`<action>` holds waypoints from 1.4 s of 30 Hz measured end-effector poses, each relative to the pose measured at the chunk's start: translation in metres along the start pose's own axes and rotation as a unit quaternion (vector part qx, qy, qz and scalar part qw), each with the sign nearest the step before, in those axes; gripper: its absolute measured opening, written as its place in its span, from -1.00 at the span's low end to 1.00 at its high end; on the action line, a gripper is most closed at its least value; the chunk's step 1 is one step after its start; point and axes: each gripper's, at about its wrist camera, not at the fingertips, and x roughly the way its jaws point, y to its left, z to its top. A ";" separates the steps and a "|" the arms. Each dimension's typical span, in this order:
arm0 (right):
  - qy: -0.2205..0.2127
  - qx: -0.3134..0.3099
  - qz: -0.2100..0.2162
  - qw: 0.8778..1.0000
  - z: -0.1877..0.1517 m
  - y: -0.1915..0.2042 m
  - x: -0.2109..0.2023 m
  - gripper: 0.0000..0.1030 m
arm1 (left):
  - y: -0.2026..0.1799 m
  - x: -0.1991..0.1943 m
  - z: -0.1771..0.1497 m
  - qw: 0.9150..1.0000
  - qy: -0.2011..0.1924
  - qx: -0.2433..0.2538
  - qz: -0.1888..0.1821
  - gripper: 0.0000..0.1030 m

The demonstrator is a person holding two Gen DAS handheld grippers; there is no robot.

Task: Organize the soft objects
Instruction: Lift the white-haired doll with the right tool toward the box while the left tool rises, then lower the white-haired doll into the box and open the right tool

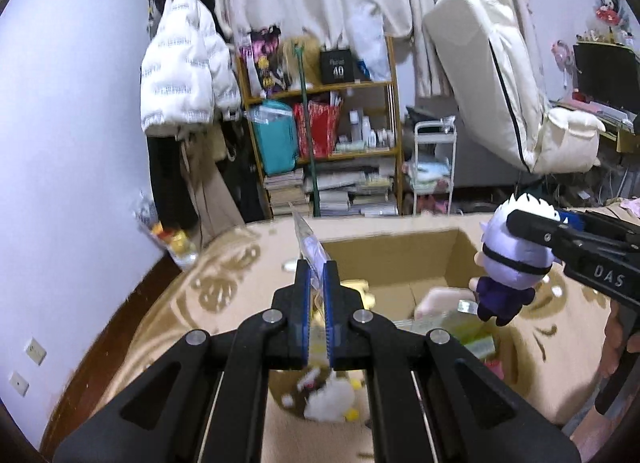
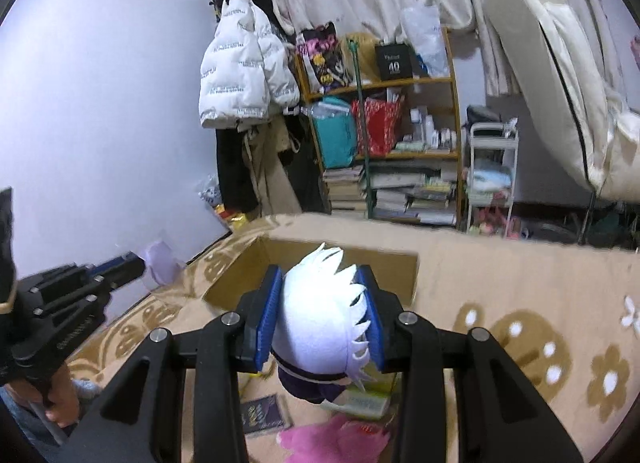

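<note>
Two loads over the cardboard box (image 1: pixel 404 259)

Right gripper (image 2: pixel 320 313) squeezes a fuzzy white-haired plush doll (image 2: pixel 320 311); left gripper (image 1: pixel 317 287) pinches a crinkly clear bag (image 1: pixel 308 243).

The open brown cardboard box (image 2: pixel 320 259) is crowded at six o'clock by a pink plush toy (image 2: pixel 336 439); its twelve o'clock end shows bare floor.

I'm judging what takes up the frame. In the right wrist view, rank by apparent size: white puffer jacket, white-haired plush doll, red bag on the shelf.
1. White-haired plush doll, though it is nearest the camera.
2. White puffer jacket.
3. Red bag.
</note>
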 end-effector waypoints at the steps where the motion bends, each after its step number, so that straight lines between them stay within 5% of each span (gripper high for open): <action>1: -0.004 -0.006 -0.003 1.000 0.005 0.000 0.002 -0.23 | 0.001 0.002 0.005 1.000 -0.003 -0.002 0.000 -0.90; 15: -0.017 -0.023 -0.014 0.999 0.032 -0.001 0.047 -0.22 | -0.011 0.055 0.025 1.000 -0.005 0.008 0.001 -0.89; 42: 0.032 -0.008 -0.024 0.999 -0.009 -0.023 0.100 -0.13 | -0.017 0.140 -0.025 0.992 0.128 0.006 -0.014 -0.87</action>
